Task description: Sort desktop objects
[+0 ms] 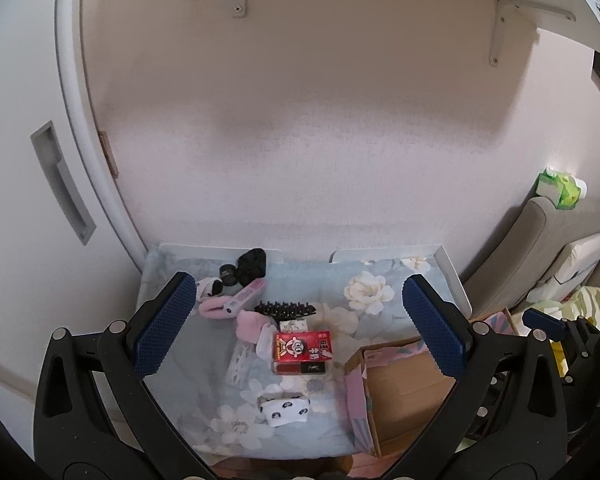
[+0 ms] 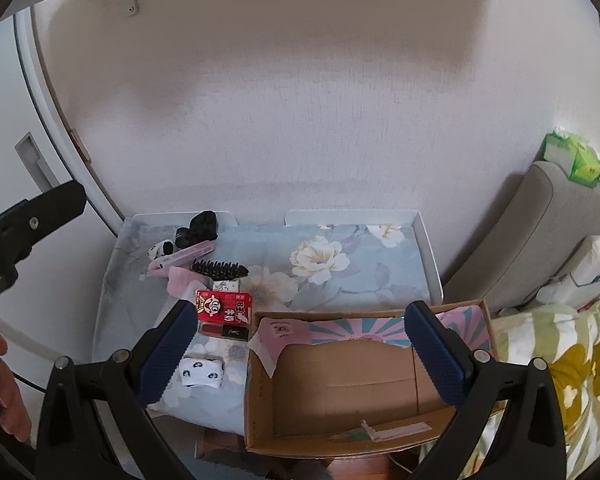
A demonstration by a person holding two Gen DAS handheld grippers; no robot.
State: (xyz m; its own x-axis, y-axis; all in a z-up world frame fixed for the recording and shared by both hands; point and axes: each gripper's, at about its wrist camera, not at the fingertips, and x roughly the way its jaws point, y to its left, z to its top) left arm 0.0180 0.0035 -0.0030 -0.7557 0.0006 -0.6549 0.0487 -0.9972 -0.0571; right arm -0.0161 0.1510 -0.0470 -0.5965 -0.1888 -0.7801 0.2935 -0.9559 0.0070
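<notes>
Both grippers hang wide apart, nothing between the jaws. Left gripper (image 1: 300, 328) looks nearer the clutter: sock (image 1: 285, 411) low centre, then red box (image 1: 302, 346) dead centre between its fingers, long axis left-right. Right gripper (image 2: 302, 354) sits over the empty carton (image 2: 340, 384), lower right.

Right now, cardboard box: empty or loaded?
Empty. The cardboard box shows a bare brown floor in the right wrist view; nothing lies inside.

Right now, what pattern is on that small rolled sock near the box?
White with small black panda faces, clearest in the right wrist view.
</notes>
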